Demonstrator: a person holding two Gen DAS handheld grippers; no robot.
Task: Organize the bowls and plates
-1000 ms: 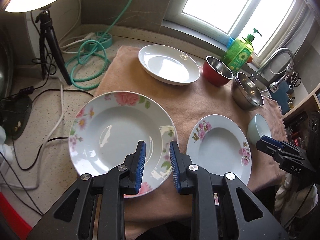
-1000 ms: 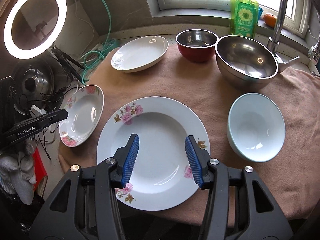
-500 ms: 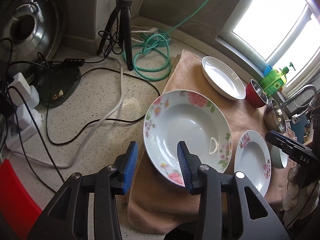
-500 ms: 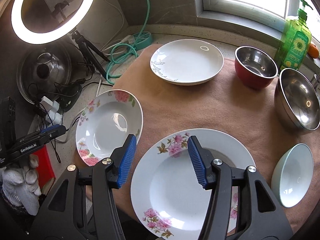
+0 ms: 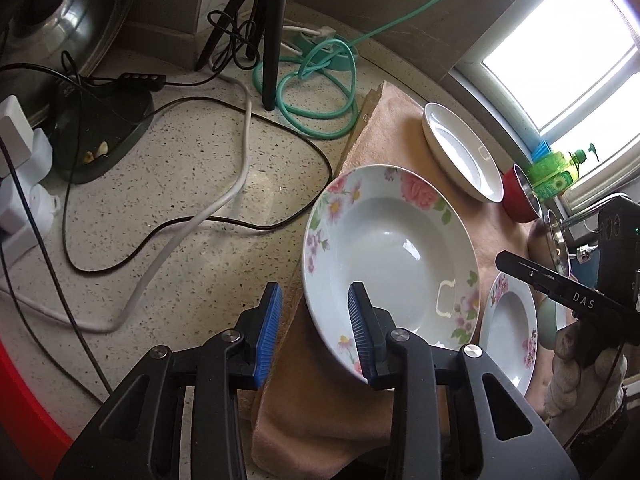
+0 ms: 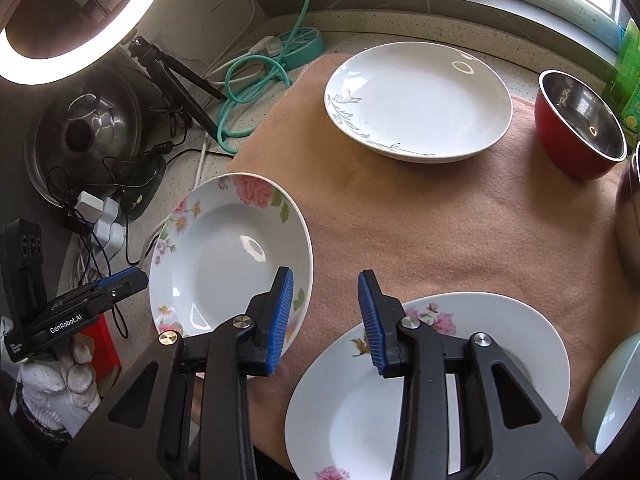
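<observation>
A deep plate with pink flowers (image 5: 392, 256) lies on the left end of a tan towel (image 6: 440, 220). My left gripper (image 5: 314, 322) straddles its near-left rim, one pad inside the plate and one outside over the counter. Its jaws are closing and the pads stand clear of the rim. My right gripper (image 6: 326, 316) hovers over the bare towel between that plate (image 6: 228, 256) and a second floral plate (image 6: 432, 380). Its jaws are closing with nothing between them. A white leaf-patterned plate (image 6: 418, 100), a red bowl (image 6: 580, 128) and a pale green bowl (image 6: 612, 392) also sit on the towel.
Left of the towel the speckled counter (image 5: 168, 184) carries black and white cables, a coiled green hose (image 5: 316, 92), a tripod leg (image 5: 272, 40), a power strip (image 5: 20, 184) and a pot lid (image 6: 84, 136). A ring light (image 6: 80, 20) glows above. A green soap bottle (image 5: 556, 172) stands by the window.
Both grippers have moved left. The left one went from over the flowered plate's middle to its left rim, its jaws wider. The right one left the second plate, jaws narrower.
</observation>
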